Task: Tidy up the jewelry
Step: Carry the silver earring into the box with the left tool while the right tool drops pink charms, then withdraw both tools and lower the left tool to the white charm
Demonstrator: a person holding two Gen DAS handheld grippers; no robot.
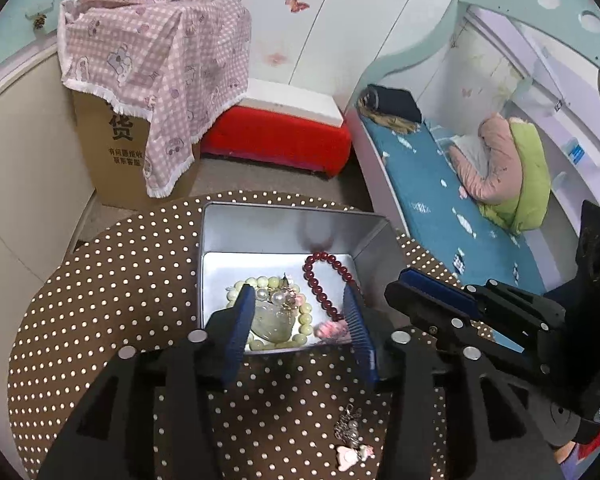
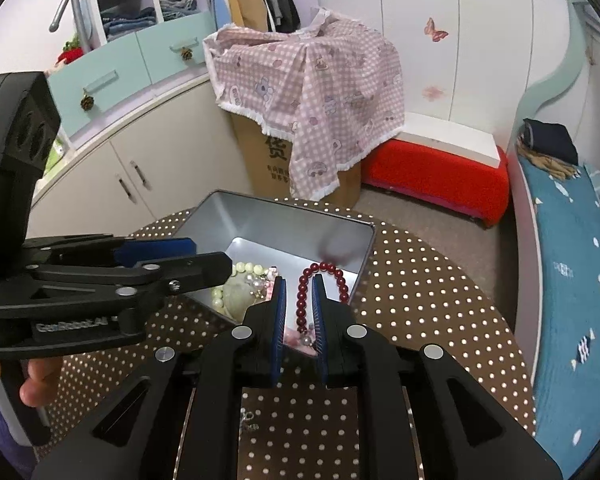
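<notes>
A silver tin box sits on the brown polka-dot table. It holds a dark red bead bracelet, a pale green bead bracelet with a clear heart pendant, and a pink charm. My left gripper is open and empty over the box's near edge. My right gripper hangs over the red bracelet, jaws a narrow gap apart, holding nothing. A pink charm with a silver chain lies on the table in front of the box.
The round table stands among a cloth-covered cardboard box, a red bench, white cabinets and a bed with a blue sheet. The right gripper body is beside the box.
</notes>
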